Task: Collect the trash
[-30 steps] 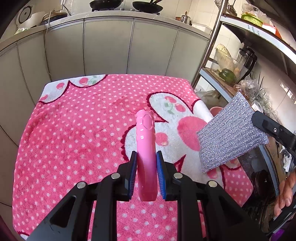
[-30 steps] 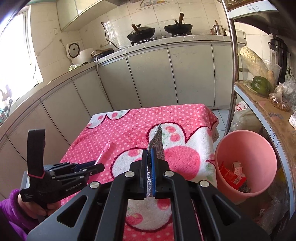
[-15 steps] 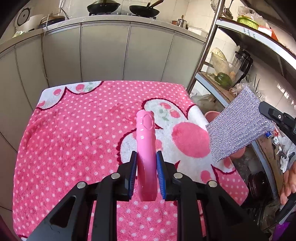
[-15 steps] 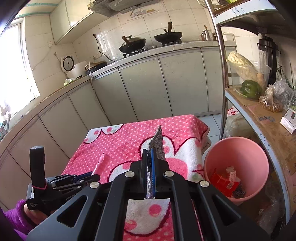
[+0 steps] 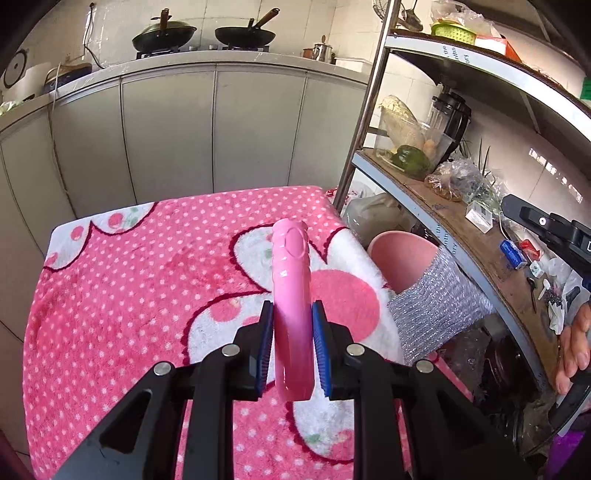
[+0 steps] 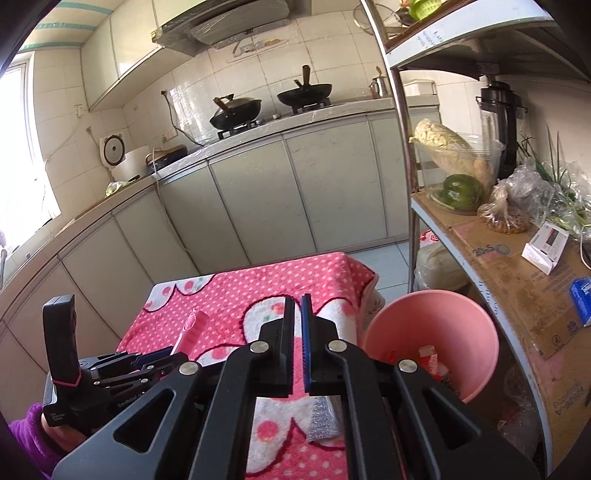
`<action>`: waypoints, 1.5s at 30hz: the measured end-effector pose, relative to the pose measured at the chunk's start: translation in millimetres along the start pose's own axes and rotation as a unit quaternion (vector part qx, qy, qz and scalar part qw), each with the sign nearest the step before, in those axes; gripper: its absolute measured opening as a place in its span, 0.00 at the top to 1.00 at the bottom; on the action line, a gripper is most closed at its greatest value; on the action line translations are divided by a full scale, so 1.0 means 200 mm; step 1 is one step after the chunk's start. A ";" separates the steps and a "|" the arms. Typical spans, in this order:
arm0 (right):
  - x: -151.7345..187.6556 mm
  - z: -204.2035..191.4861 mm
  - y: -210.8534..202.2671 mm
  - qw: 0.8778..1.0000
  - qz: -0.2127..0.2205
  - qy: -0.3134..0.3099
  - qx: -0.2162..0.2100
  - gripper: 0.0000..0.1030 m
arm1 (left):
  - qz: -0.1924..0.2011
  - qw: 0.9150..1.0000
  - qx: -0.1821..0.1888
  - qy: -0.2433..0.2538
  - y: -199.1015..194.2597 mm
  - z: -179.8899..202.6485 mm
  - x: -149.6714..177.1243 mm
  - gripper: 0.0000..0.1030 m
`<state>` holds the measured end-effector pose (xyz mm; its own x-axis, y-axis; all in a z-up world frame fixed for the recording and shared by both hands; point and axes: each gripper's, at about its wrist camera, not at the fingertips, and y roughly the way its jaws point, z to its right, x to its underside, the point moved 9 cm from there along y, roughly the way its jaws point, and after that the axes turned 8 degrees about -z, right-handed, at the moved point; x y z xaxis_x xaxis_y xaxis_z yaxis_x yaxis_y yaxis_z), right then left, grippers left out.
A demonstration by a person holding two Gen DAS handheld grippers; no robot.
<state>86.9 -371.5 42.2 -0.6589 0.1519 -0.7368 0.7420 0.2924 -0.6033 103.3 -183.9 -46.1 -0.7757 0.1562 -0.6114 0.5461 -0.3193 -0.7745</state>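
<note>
Beside the table's right edge, one silver scouring pad is showing in front of the one pink bin. What is supporting it is hidden, and the right wrist view is showing only a strip of it under the frame. The right gripper is sitting closed to a thin slit with nothing visible between its tips. The left gripper is clamping one pink handle above the dotted cloth. The bin's contents are partly blocked. Two woks are resting on the stove.
</note>
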 end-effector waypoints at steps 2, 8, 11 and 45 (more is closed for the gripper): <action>0.00 0.04 0.00 1.000 -0.001 0.002 0.006 0.96 | 0.000 1.000 0.007 0.008 0.02 0.06 -0.02 0.81; 0.14 0.15 0.15 0.998 -0.056 0.031 -0.018 0.96 | -0.010 0.999 0.018 0.026 0.07 0.18 -0.02 0.81; 0.19 0.24 0.14 0.997 -0.056 0.047 -0.004 0.96 | -0.015 0.999 0.018 0.030 0.10 0.19 -0.02 0.81; 2.21 1.35 0.92 0.871 -0.303 0.366 0.125 0.53 | -0.069 0.997 0.022 0.019 0.36 0.11 -0.05 0.81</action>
<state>-34.7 -505.3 -477.3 -0.7737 0.6288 0.0774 0.1738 0.3282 -0.9285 143.3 -229.2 -93.3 -0.8296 0.2363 -0.5059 0.4198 -0.3334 -0.8442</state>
